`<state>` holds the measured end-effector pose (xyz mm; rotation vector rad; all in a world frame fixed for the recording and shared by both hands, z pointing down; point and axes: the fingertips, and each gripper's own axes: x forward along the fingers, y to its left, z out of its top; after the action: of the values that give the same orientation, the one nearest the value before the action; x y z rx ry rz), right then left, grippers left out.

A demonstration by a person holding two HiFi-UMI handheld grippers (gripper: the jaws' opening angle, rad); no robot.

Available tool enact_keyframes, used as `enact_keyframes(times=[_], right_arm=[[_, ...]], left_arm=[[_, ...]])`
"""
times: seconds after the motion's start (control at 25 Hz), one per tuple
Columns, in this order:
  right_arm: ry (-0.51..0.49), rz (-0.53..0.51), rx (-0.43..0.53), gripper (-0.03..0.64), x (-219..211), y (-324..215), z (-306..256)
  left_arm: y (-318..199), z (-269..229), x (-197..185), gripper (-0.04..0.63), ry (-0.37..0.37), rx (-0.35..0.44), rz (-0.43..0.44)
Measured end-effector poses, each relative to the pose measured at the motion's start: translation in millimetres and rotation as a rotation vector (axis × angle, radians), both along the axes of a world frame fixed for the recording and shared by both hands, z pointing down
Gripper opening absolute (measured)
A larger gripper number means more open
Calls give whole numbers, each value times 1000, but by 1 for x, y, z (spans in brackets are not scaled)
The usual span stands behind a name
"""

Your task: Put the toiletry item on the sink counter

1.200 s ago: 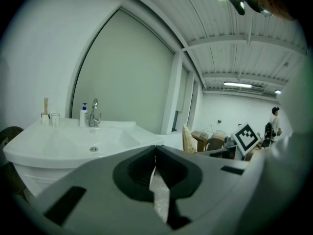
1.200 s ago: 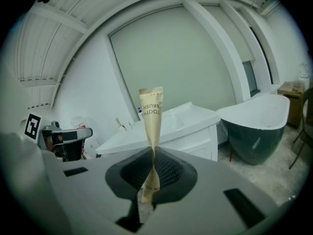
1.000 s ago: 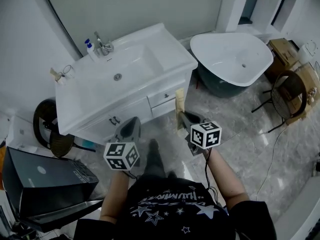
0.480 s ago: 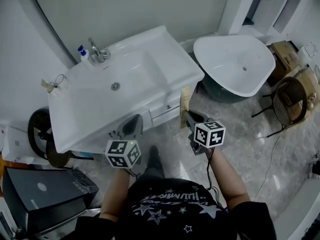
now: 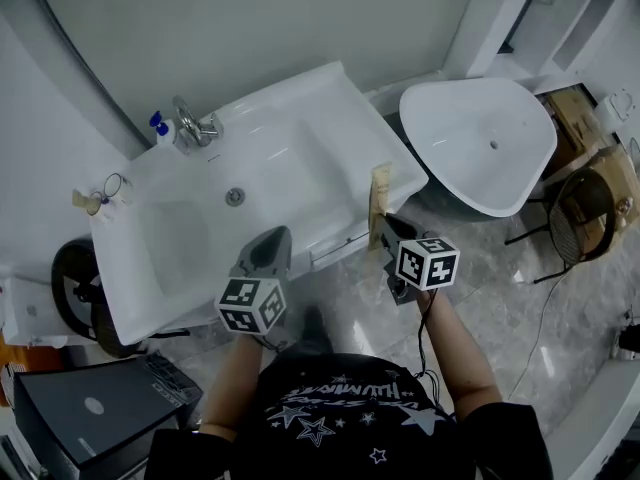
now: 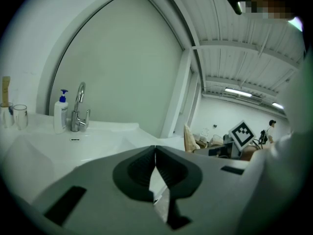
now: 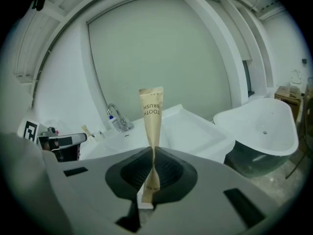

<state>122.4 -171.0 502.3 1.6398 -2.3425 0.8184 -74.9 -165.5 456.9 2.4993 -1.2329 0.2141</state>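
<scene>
A tan paper toothbrush packet (image 7: 152,117) stands upright in my right gripper (image 7: 153,164), whose jaws are shut on its lower part. In the head view the packet (image 5: 379,200) sticks out ahead of the right gripper (image 5: 389,230), just at the front right edge of the white sink counter (image 5: 330,118). My left gripper (image 5: 268,251) is over the counter's front edge, near the basin (image 5: 210,213). Its jaws meet with nothing between them in the left gripper view (image 6: 155,161).
A chrome tap (image 5: 190,123) and a blue-capped pump bottle (image 5: 163,131) stand at the counter's back. A glass (image 5: 112,186) sits at the far left. A white bathtub (image 5: 480,138) lies to the right, a round chair (image 5: 590,203) beyond it, a black bin (image 5: 85,413) at lower left.
Both grippers have come closer to the sink. The left one now hangs over the counter's front edge, and the packet has reached the counter's front right edge.
</scene>
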Motion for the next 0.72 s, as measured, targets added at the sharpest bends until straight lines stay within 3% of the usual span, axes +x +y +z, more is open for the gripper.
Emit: enact_keyframes(times=[0.4,0.72], right_arm=[[90,-6,-20,26,-29,-85,-1],[114,-24,-33,26,-50,-114,-2]], left_arm=[[-80,9,-44,18,10,-16,-17],[-101,17,-65,19,28,-39,-23]])
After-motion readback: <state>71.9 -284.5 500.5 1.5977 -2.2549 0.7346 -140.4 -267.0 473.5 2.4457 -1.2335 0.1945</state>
